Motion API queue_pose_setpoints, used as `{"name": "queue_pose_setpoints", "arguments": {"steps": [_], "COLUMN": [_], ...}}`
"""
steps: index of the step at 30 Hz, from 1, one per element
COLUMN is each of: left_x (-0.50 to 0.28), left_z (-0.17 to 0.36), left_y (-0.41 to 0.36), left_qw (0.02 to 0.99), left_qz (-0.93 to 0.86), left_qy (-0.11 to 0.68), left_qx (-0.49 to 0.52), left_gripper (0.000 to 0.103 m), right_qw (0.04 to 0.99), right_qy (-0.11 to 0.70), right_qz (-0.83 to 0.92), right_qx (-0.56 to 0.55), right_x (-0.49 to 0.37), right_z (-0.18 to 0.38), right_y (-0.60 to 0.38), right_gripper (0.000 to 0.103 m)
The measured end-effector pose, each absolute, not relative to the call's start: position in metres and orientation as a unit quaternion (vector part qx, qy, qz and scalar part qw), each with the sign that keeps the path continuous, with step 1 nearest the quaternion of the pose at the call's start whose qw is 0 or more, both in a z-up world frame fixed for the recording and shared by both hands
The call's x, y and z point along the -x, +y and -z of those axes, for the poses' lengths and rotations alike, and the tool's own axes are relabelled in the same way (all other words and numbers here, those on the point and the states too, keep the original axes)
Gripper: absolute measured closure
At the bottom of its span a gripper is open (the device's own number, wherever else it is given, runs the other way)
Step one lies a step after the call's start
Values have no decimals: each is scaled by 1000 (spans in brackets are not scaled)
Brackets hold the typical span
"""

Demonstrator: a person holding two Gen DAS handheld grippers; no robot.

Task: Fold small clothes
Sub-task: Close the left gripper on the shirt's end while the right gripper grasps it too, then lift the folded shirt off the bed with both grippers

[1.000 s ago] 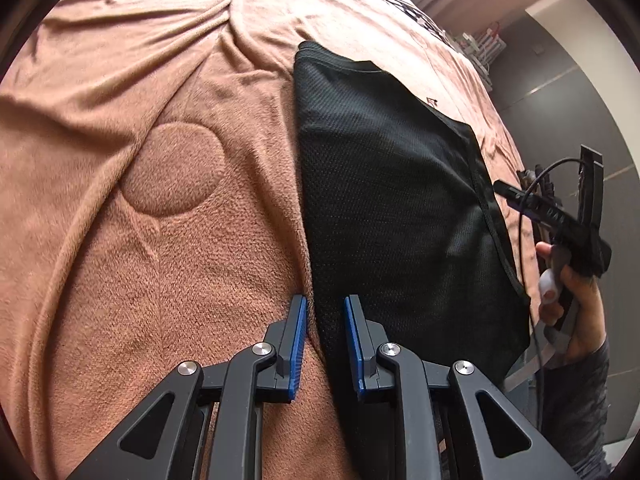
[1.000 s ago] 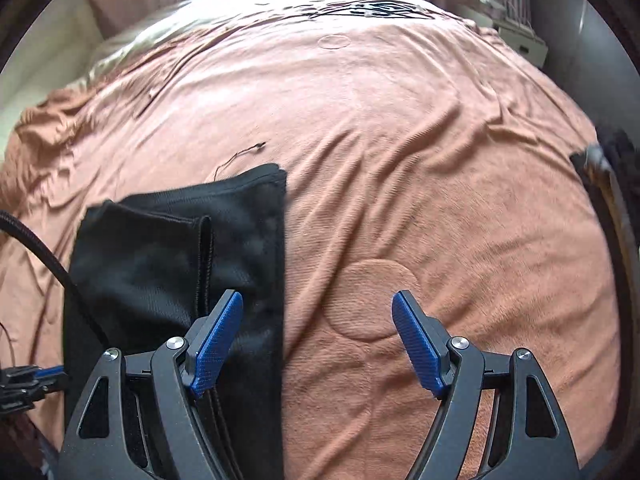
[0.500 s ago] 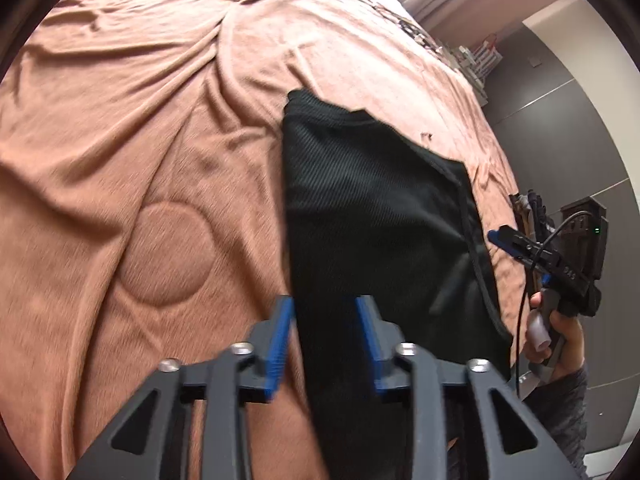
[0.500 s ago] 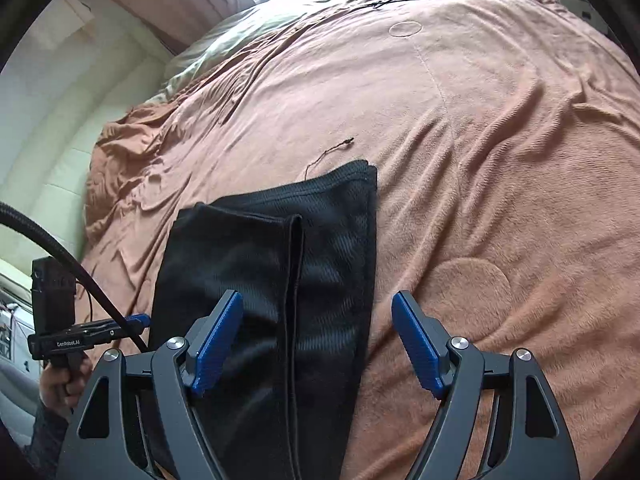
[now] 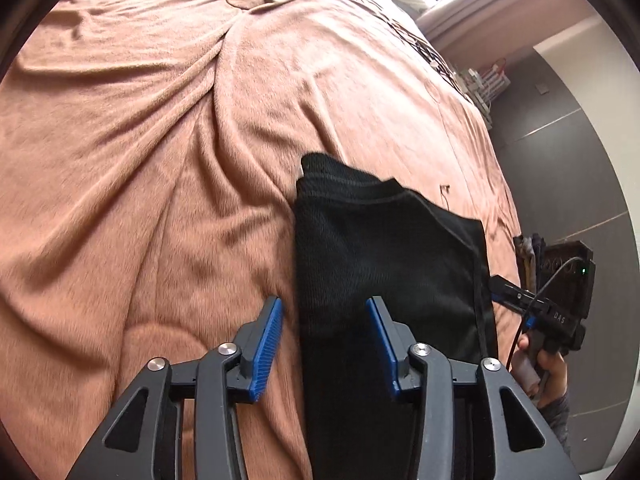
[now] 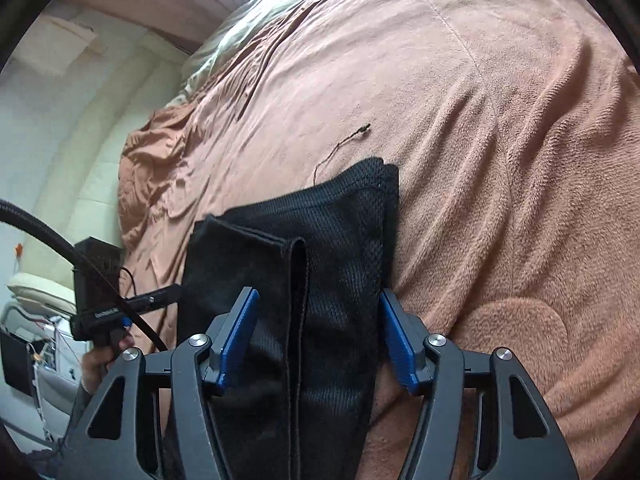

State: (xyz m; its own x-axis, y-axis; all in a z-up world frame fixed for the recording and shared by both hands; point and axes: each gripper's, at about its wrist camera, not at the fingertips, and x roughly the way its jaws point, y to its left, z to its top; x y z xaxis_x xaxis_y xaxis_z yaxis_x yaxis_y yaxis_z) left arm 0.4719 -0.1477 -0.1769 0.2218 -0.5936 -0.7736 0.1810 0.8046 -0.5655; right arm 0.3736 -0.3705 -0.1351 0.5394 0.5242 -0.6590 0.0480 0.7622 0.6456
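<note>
Here the black cloth (image 5: pixel 384 280) lies flat on the brown blanket (image 5: pixel 160 160), already folded into a long strip. Its long way runs straight out from both grippers, from the near end under them to the far end up the bed. The left gripper (image 5: pixel 326 340) has its blue pads apart, and the left edge of the cloth sits in the gap between them. The right gripper (image 6: pixel 318 340) also has its pads apart, and most of the width of the cloth sits in its gap, with the right edge just at the right pad. Neither one is pinching the cloth yet. Both are at the near end, so I think the next move is to grab that end and carry it away, toward the far end, to fold the strip in half. The right view shows a folded flap with a thick seam (image 6: pixel 298 300) running down the middle, and netted cloth beside it. It also shows a loose thread (image 6: pixel 340 148) past the far end. The left view shows the far band of the cloth and the hand (image 5: pixel 548 372) holding the other gripper.
</note>
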Motion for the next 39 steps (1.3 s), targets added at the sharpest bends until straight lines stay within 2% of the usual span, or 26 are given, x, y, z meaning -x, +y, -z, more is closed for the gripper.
{"name": "queue_pose_setpoints", "arguments": {"steps": [5,9,10,11,12,14,16,29,39], "left_x": [-486,-499,-503,-507,-508,-507,-502,-471,-444], "left_z": [183,189,192,194,195,191,184,113,39], "left_y": [-154,-154,-153,-152,-153,-156,-156,-142,-121], "left_qw": [757,751,749,747,746,753,761,785,813], "left_qz": [254,258,253,248,245,244,247,294,312], "left_qy": [571,568,570,572,572,569,562,498,438], "left_qx": [192,216,225,233,235,221,211,223,225], "left_gripper": [71,77,83,86,89,93,96,98,98], "right_qw": [811,807,809,812,815,818,827,870,901], "right_qy": [450,458,459,462,466,470,463,412,360], "right_qz": [-175,-188,-187,-181,-170,-156,-150,-148,-163], "right_qx": [-332,-321,-316,-307,-299,-293,-280,-227,-177], "right_x": [-386,-399,-402,-405,-405,-406,-403,-358,-311], "right_z": [144,152,153,152,151,150,143,89,14], "right_y": [-378,-371,-369,-367,-366,-365,-363,-334,-298], "right_gripper": [58,59,65,78,84,89,91,91,91]}}
